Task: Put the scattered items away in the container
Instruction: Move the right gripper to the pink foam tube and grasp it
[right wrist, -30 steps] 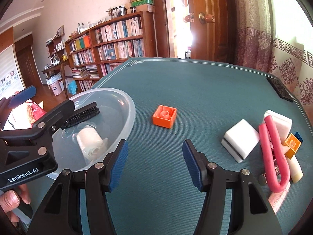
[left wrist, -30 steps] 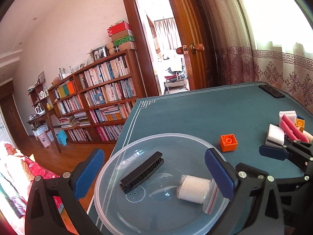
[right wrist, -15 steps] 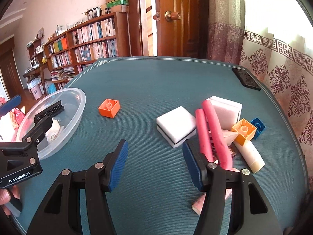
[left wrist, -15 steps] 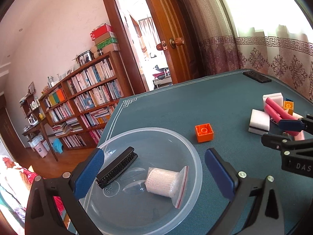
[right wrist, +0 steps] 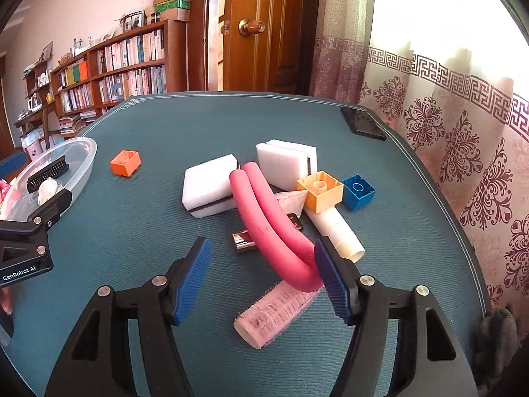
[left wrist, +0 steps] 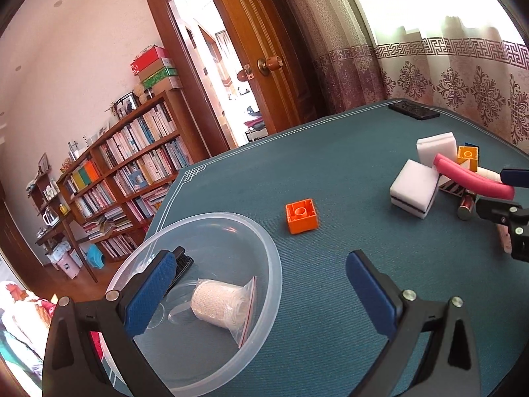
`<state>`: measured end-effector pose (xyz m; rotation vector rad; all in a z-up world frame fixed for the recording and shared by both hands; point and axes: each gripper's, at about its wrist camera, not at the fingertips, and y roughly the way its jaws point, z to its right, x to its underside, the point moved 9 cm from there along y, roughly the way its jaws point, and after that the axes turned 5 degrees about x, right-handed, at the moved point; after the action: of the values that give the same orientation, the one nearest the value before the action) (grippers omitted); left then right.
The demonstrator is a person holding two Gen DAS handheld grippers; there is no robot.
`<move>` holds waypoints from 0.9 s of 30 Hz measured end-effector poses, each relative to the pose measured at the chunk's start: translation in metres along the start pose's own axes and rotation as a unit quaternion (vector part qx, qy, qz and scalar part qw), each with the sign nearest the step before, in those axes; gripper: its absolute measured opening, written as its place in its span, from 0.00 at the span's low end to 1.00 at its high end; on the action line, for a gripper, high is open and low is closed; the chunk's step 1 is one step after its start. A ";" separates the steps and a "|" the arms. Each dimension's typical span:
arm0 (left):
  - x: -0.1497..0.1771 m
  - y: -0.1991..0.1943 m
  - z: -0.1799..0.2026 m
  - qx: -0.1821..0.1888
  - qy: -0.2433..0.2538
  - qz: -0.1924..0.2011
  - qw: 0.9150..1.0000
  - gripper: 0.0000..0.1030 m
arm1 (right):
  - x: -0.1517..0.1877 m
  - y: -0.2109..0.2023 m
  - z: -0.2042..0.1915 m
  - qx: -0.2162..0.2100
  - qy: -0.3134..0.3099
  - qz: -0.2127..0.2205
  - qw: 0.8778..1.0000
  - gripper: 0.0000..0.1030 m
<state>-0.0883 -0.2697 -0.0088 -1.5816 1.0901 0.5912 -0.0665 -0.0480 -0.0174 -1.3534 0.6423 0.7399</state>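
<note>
A clear plastic bowl (left wrist: 277, 264) sits at the table's left and holds a black brush (right wrist: 49, 172) and a bagged gauze roll (left wrist: 221, 302). My left gripper (left wrist: 259, 258) hovers open over the bowl's right rim with nothing between its pads. An orange brick (left wrist: 301, 215) lies alone in mid-table. My right gripper (right wrist: 263, 243) stands open just above a bent pink foam tube (right wrist: 267, 218), which tops a pile of two white sponges (right wrist: 210, 185), a yellow brick (right wrist: 320, 191), a blue brick (right wrist: 358, 192), a white tube (right wrist: 337, 231) and a pink roller (right wrist: 274, 311).
A small metallic item (right wrist: 244, 240) lies under the pink tube. A black phone-like slab (right wrist: 363, 122) rests at the far right table corner. Curtains hang close on the right; a bookshelf (left wrist: 132, 165) and an open door stand beyond the table.
My right gripper has swung right, away from the bowl, and now sits over the pile. My left gripper has shifted right, so the bowl lies lower left. Both stayed open.
</note>
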 end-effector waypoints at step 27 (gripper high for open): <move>-0.034 0.031 0.102 0.169 0.004 -0.052 0.984 1.00 | 0.027 0.001 0.081 0.006 0.053 -0.039 0.998 0.67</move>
<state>-0.1149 -0.1619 -0.0266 -1.3361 1.0450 0.3089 -0.0519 0.0347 -0.0299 -1.4059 0.6719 0.6038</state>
